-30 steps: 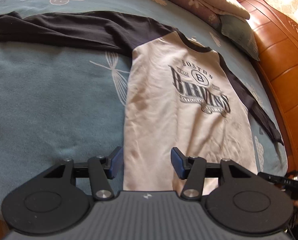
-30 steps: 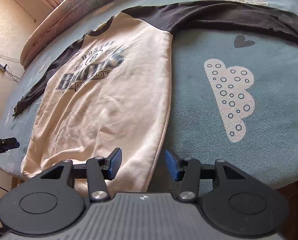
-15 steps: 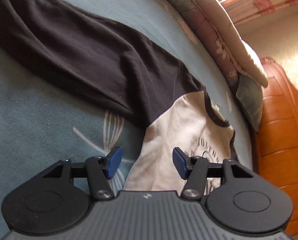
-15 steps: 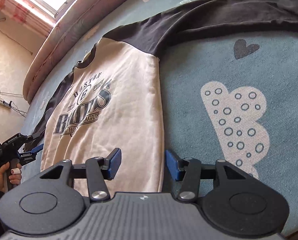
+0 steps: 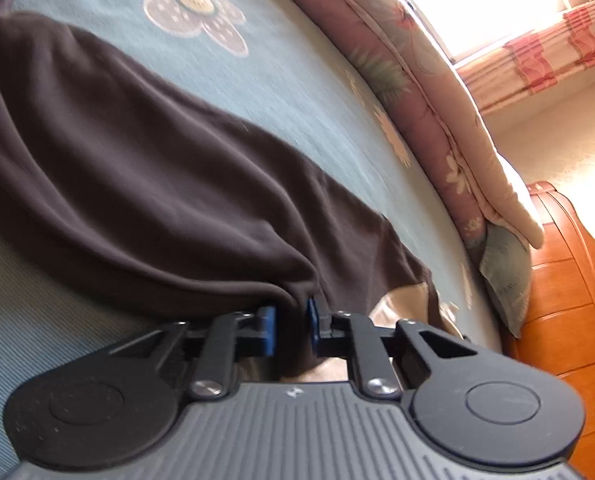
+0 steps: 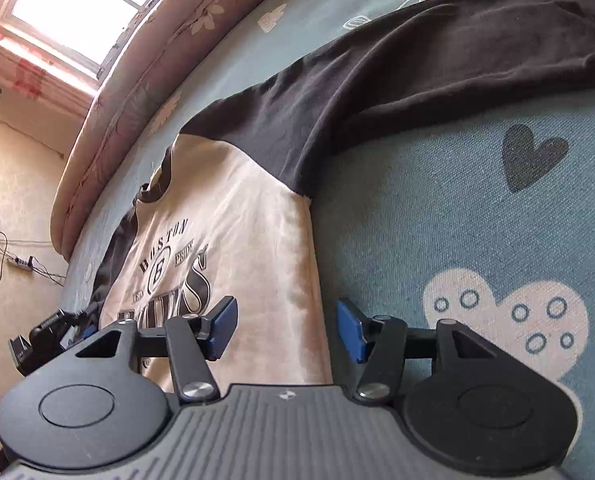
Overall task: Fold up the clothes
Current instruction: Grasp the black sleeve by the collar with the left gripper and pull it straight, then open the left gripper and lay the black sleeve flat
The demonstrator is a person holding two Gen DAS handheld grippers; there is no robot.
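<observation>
Shirt (image 6: pixel 233 240): long-sleeved, cream body, dark brown sleeves and collar band, dark "BOSTON" crest printed on the chest; it lies face up on the teal bedspread (image 6: pixel 437 208), filling the centre-left of the right wrist view.
Dark sleeve (image 5: pixel 145 184): stretches from the upper left of the left wrist frame down to the centre, soft folds gathering toward the pinch.
Left gripper (image 5: pixel 290 330): blue pads closed on a bunched fold of that sleeve.
Right gripper (image 6: pixel 285 326): jaws wide apart, straddling the cream side edge low in the frame, holding nothing.
Quilt (image 5: pixel 429 92): floral, rolled along the bed's far edge.
</observation>
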